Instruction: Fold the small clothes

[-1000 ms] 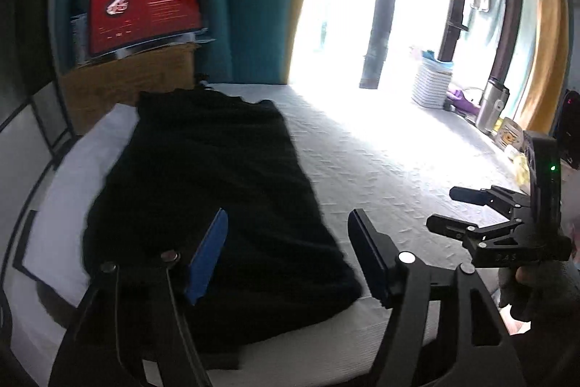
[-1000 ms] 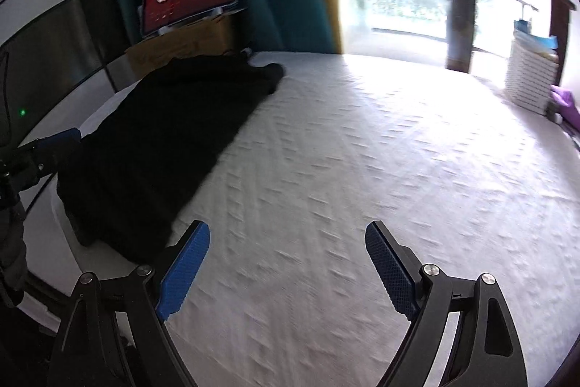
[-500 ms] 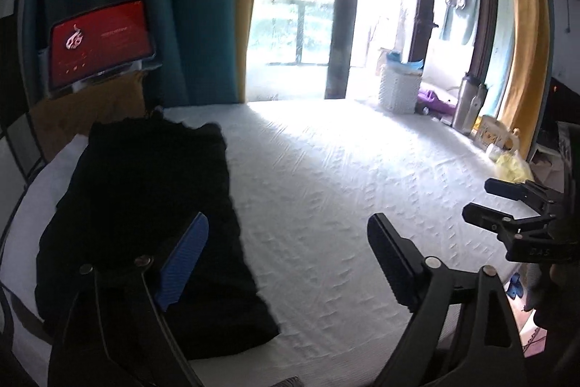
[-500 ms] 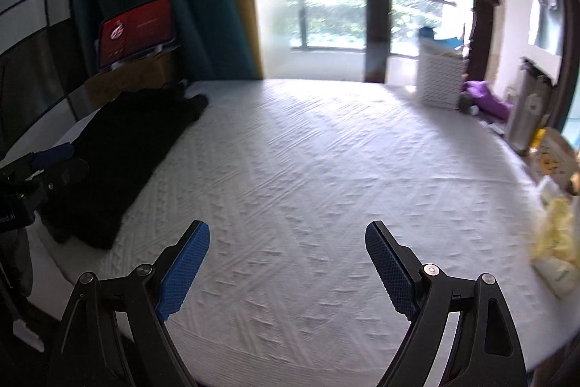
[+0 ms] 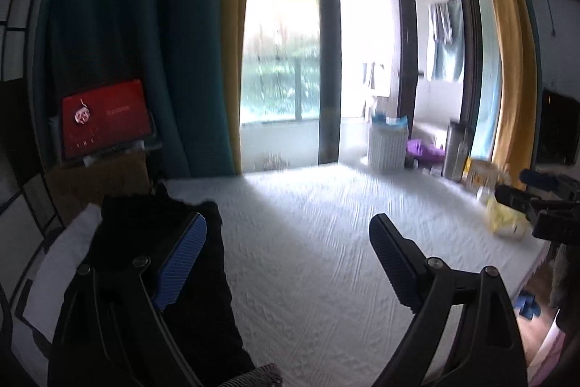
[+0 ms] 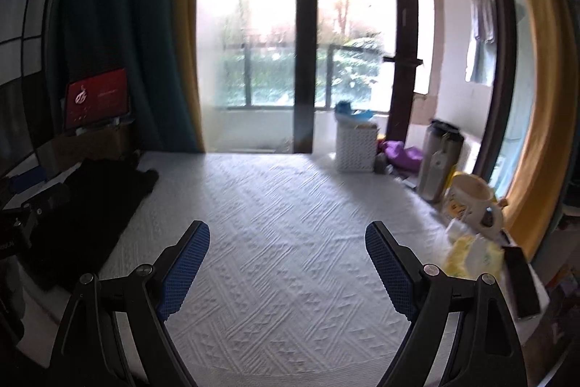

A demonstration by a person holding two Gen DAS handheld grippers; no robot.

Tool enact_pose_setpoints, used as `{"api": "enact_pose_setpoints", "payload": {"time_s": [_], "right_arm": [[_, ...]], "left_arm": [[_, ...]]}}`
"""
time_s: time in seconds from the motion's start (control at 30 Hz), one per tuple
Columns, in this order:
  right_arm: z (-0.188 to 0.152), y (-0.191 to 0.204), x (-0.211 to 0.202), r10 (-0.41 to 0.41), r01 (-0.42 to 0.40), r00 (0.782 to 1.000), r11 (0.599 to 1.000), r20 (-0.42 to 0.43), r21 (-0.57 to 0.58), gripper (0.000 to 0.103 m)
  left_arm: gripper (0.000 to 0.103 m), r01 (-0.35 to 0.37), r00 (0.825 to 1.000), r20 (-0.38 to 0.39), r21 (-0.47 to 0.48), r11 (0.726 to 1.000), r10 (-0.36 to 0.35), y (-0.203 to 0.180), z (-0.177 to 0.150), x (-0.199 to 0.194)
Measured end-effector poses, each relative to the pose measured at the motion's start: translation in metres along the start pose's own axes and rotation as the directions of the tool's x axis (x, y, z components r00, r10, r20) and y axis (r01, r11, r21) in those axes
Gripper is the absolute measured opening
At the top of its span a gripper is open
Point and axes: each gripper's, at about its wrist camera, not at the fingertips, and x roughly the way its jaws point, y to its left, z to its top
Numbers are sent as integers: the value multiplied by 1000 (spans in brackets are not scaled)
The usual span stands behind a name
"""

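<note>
Left gripper jaws opening, nothing between the blue pads; it hangs above the bed's near-left part, over the black cloth. Right gripper spread wide, empty, over bare bedspread near the near edge. Each gripper shows at the side of the other's view.

Black cloth: lies flat along the bed's left edge, running from near edge toward the far-left corner. Long, narrow, roughly rectangular; looks already doubled over, though layers cannot be counted in the dark mass. Far end bunched slightly, a small lump at its far right corner. Matte, soft, absorbs all light; no seams or print legible.

Step in hand, as I judge it: cloth just let go, both tools clear of it. If another fold is due, best to come in low at the near corners, one gripper per corner, pinch only the top layers together, lift evenly and carry toward the far end so edges meet square. Uneven lift would skew the stack. Thin fabric on textured bedding may drag, so lift before moving across.

Bed: white quilted cover, raised diamond and zigzag pattern, some grip to it. White pillow under the cloth's left side.

Beyond: red box on cardboard at the far-left corner, teal and yellow curtains, bright glass door. White basket, steel flask, mug, yellow packet along the right edge.
</note>
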Motion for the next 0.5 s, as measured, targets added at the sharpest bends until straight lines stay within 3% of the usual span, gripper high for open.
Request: {"api": "enact_pose_setpoints", "payload": {"time_s": [0.03,0.07,0.2,0.3,0.5], "right_arm": [[5,0,-5,2,-2,1000,1000,16,1,89],[10,-1,-11,2,-2,999,1000,35,4,89],[26,0,-30,0,-1,995,1000,95,5,90],[35,3,-43,-8,6,990,1000,143,11,97],[54,6,-66,-18,10,975,999,221,39,99]], "left_arm": [[101,-1,1000,17,-7,1000,1,1,4,-3],[103,-9,999,46,-13,1000,10,3,9,-8],[103,-49,990,134,-26,998,52,9,24,-25],[103,-78,980,181,-33,996,83,13,35,-34],[103,-77,970,230,-7,997,77,13,50,-51]]}}
